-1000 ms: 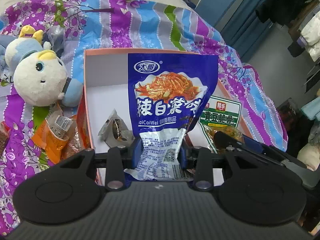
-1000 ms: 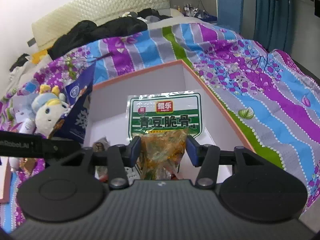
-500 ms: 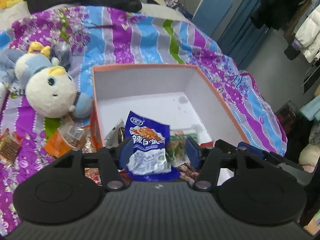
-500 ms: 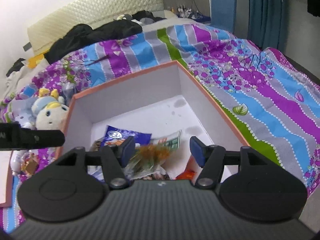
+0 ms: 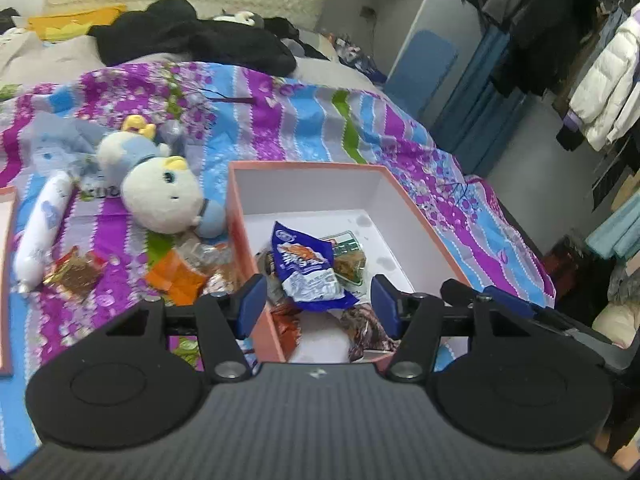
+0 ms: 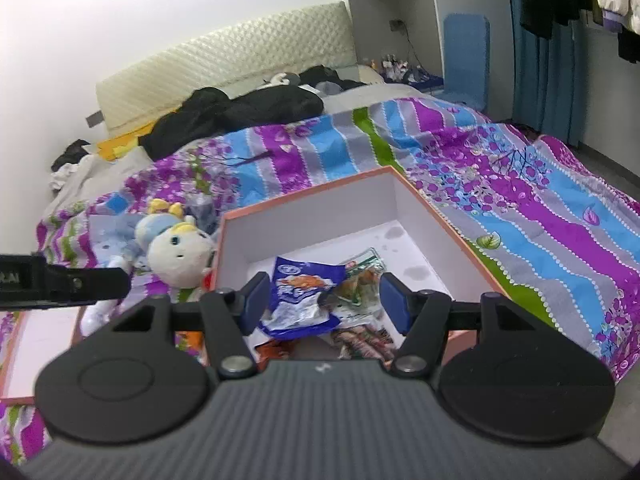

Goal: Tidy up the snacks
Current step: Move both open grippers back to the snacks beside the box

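Orange box (image 5: 236, 216): one open carton with white inside, standing on the bed; also seen from the right wrist (image 6: 316, 192).
Blue snack bag (image 5: 308, 268): one, lying inside the box near its front, on top of other packets; in the right view (image 6: 298, 296) it lies in the same place.
Green snack pack (image 5: 348, 256): one, just beside the blue bag and partly under it, inside the box (image 6: 360, 276).
Other packets in the box: at least two more, a reddish one (image 5: 286, 322) and a brown one (image 5: 366, 328), at the front edge; the exact count I cannot tell.
Snacks outside the box: one orange packet (image 5: 176, 276), one red-brown packet (image 5: 74, 274) and one white tube-shaped pack (image 5: 42, 228), all on the quilt left of the box.
Plush doll (image 5: 164, 196): one, white and light blue, touching the left wall of the box.
Quilt (image 5: 304, 120): one, striped purple, blue and green.
Left gripper (image 5: 318, 304): jaws stand apart above the front of the box, nothing between the pads; they were opening just now.
Right gripper (image 6: 324, 304): jaws also apart and empty, likewise opened a little further just now.
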Demonstrator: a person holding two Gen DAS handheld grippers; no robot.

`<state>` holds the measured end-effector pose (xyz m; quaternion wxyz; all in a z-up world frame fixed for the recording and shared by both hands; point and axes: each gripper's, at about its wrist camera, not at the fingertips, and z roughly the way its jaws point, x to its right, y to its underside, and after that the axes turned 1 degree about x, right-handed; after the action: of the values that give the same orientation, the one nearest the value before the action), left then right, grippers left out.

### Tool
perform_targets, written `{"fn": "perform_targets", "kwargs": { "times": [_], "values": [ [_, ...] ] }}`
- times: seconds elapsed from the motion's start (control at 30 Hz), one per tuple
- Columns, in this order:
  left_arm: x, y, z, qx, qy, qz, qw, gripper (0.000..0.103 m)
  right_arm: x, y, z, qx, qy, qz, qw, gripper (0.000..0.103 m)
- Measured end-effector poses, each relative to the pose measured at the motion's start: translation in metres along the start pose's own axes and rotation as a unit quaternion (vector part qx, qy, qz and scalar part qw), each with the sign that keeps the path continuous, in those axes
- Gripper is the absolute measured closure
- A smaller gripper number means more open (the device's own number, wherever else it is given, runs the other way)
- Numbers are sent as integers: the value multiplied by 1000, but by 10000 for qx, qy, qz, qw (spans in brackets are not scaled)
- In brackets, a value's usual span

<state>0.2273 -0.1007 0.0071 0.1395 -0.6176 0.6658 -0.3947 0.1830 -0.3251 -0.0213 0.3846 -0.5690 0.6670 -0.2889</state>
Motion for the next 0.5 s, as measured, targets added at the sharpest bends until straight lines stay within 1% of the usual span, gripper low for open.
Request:
{"fn": "perform_targets", "kwargs": {
  "times": [0.17,0.37,0.5],
  "values": [
    [-14,22,-38,154,-124,-86,9998,40,-16,13,-29,77,-238,-12,9997,40],
    [-25,49,-78,365,-279,-20,9989,40,-40,34,-57,158,-384,-106,9991,40],
    [-33,68,-98,438,-334,-24,9985,40,-54,51,-73,221,-415,-150,9988,40]
  ]
}}
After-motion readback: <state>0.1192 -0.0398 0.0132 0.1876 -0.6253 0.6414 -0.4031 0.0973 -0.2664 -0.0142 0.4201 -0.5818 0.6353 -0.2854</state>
